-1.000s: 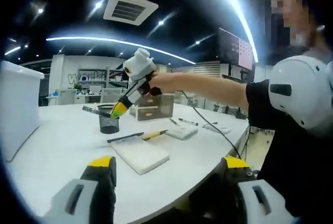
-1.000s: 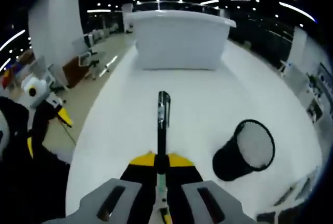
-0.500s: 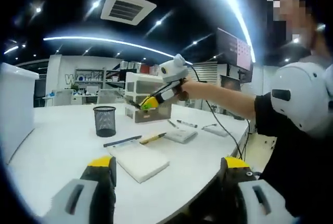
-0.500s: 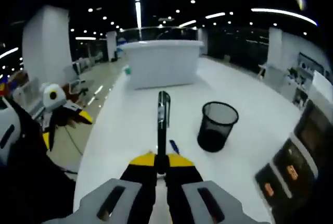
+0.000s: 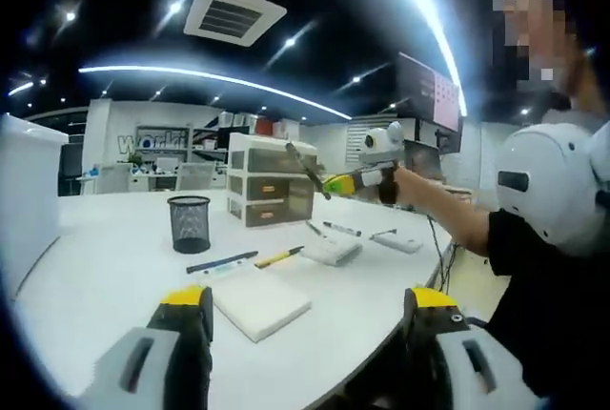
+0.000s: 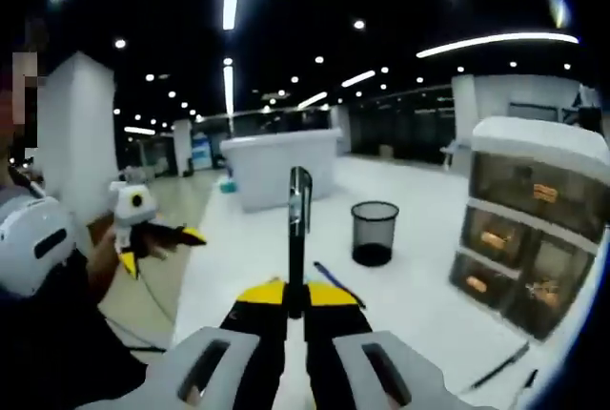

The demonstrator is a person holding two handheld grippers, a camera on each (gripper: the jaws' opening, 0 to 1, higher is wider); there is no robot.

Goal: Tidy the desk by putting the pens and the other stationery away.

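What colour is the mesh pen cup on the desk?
Black; the pen cup shows best in the left gripper view.

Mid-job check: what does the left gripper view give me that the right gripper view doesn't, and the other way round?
Left gripper view's own: a white rectangular pad on the white desk, a yellow pen beside it, and a white book-like block.
Right gripper view's own: a tall white pillar off the desk.
Shared: the black mesh pen cup, the white-framed drawer unit, the large white bin, the right gripper shut on a black pen, and the open left gripper.
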